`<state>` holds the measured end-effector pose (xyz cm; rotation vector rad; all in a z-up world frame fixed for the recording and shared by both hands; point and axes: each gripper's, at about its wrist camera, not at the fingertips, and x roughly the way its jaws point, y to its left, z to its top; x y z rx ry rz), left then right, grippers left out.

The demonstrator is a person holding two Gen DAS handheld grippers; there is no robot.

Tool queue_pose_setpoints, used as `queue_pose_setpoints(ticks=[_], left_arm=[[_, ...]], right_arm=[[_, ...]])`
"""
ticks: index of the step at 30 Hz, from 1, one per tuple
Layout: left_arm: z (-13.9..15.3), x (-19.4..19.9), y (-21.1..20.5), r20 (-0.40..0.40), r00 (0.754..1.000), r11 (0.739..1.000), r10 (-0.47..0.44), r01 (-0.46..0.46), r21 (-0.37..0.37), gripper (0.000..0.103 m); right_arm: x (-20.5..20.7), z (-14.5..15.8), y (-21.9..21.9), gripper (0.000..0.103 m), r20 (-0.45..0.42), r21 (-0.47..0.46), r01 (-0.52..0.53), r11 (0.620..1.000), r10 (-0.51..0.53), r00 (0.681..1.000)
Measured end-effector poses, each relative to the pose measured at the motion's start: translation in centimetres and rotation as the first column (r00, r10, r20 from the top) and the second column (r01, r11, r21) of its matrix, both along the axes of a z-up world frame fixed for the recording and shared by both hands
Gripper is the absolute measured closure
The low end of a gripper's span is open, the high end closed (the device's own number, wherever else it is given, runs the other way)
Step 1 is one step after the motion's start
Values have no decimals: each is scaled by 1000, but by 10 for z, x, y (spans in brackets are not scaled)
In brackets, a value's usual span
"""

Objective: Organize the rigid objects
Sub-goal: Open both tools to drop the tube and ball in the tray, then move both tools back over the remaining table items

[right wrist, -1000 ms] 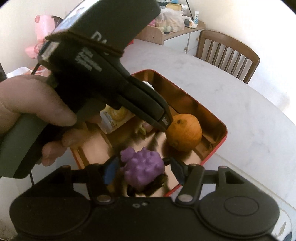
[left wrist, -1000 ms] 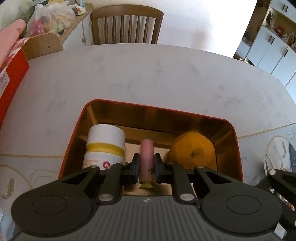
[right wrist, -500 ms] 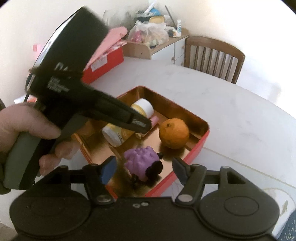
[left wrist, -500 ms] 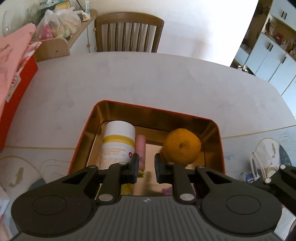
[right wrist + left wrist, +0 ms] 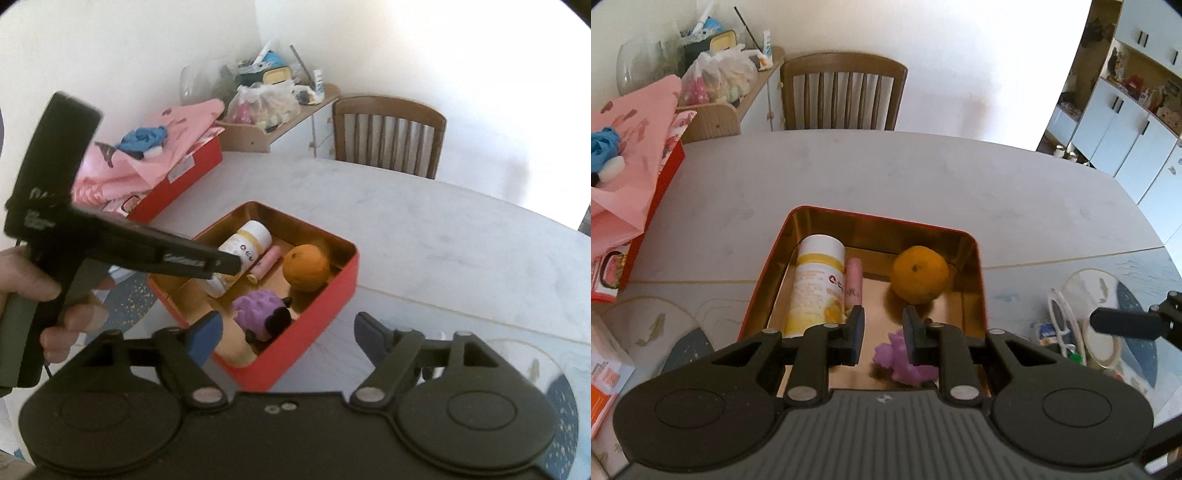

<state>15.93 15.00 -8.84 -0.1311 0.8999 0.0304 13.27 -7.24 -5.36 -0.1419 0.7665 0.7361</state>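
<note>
A red tin box with a gold inside (image 5: 975, 266) (image 5: 325, 314) sits on the white table. In it lie a white-and-yellow bottle (image 5: 816, 284) (image 5: 243, 247), a pink tube (image 5: 852, 282) (image 5: 267, 262), an orange (image 5: 919, 273) (image 5: 306, 267) and a purple toy (image 5: 901, 360) (image 5: 258, 308). My left gripper (image 5: 882, 334) is open and empty, above the box's near end. My right gripper (image 5: 288, 336) is open wide and empty, pulled back above the box's near corner. The left gripper also shows in the right wrist view (image 5: 221, 262), held by a hand.
A red carton with a pink bag (image 5: 631, 173) (image 5: 162, 162) stands at the table's left. A wooden chair (image 5: 844, 92) (image 5: 388, 133) is at the far side. White cables and small items (image 5: 1060, 328) lie on a round mat at the right.
My left gripper let go of the pink tube, which now lies beside the bottle. My right gripper released the purple toy into the box. Both grippers drew back and up.
</note>
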Motion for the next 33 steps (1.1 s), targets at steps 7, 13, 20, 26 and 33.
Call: queue_pose_setpoints(ticks=[7, 13, 20, 26, 33], left_arm=[[18, -26, -20, 45, 999, 1000, -25, 25, 10, 63], [24, -41, -41, 68, 997, 999, -35, 35, 1, 49], [27, -56, -69, 87, 995, 999, -38, 38, 2, 34], [24, -62, -92, 98, 995, 1000, -11, 11, 0, 30], [14, -66, -121, 96, 995, 1000, -10, 12, -11, 20]], right_arm=[[-8, 13, -41, 16, 13, 39, 45, 998, -45, 999], [-10, 14, -83, 11, 8, 54, 94, 994, -95, 995], [-9, 7, -127, 2, -5, 58, 141, 988, -141, 990], [-6, -8, -160, 0, -41, 72, 143, 987, -141, 989], [-7, -29, -174, 0, -58, 33, 83, 996, -80, 995]])
